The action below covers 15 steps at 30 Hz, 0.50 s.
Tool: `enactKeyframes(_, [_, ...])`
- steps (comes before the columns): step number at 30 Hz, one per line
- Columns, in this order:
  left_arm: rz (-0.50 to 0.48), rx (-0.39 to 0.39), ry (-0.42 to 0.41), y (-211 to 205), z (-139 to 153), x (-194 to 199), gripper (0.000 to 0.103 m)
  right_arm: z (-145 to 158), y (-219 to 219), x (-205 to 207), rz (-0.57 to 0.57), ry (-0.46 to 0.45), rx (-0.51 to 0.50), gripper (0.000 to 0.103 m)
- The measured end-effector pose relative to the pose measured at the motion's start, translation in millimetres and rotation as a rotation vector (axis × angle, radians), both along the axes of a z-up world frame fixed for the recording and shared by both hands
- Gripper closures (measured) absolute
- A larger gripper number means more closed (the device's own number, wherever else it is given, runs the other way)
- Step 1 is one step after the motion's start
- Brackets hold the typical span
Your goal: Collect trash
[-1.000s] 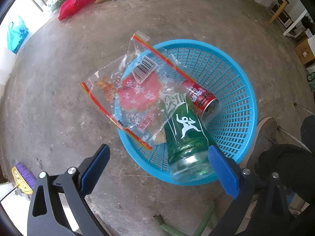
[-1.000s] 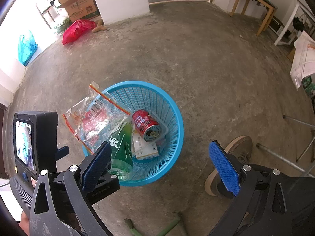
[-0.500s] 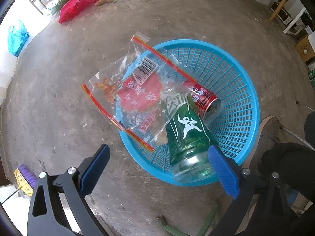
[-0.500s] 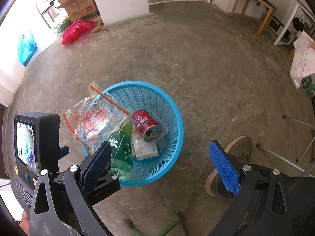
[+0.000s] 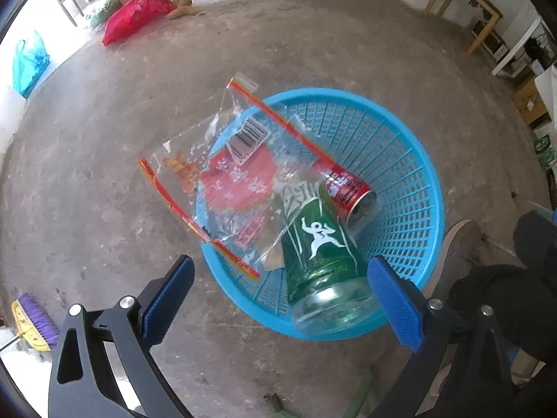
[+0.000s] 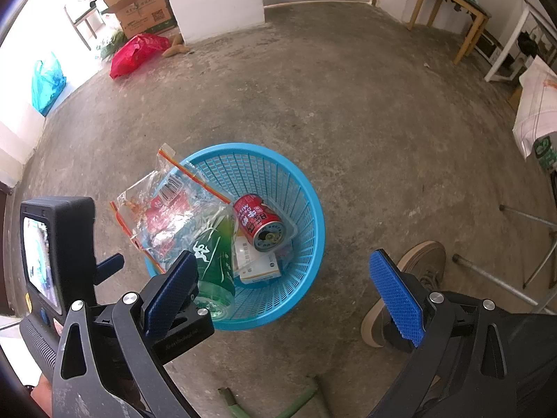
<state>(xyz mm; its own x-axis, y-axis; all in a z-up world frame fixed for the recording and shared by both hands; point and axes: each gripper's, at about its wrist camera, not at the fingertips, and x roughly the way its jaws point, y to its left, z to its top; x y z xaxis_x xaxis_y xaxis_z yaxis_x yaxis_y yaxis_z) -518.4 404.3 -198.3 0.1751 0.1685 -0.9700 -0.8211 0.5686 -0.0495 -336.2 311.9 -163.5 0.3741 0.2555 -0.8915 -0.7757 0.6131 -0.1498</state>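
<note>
Basket (image 6: pixel 306 188) sat on concrete floor (image 6: pixel 365 104), trash already inside: green bottle (image 5: pixel 320 244) leaning on rim at 6 o'clock, red can (image 6: pixel 259 223) near middle, white box (image 6: pixel 257 268) under it. Plastic bag (image 5: pixel 226 174) hung over rim at 9 o'clock. Left gripper (image 5: pixel 278 299) wide apart, holding nothing. Right gripper (image 6: pixel 285 292) same, spread and empty, shoe (image 6: pixel 417 264) at 4 o'clock.
</note>
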Motion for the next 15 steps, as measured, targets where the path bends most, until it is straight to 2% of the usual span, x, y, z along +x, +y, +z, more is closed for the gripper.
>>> enactKeyframes(4, [0.002,0.028,-0.009,2.3,2.8,-1.4,0.005,-0.2,0.7,-0.3,-0.001,0.0,0.001,0.008])
enactKeyframes(7, [-0.007,0.057,0.027,1.4,2.9,0.2,0.005,-0.2,0.5,-0.6,0.001,0.0,0.0,0.008])
enactKeyframes(15, [-0.017,0.029,0.043,0.0,-0.6,4.2,0.005,-0.4,0.9,-0.3,-0.003,-0.001,0.0,0.008])
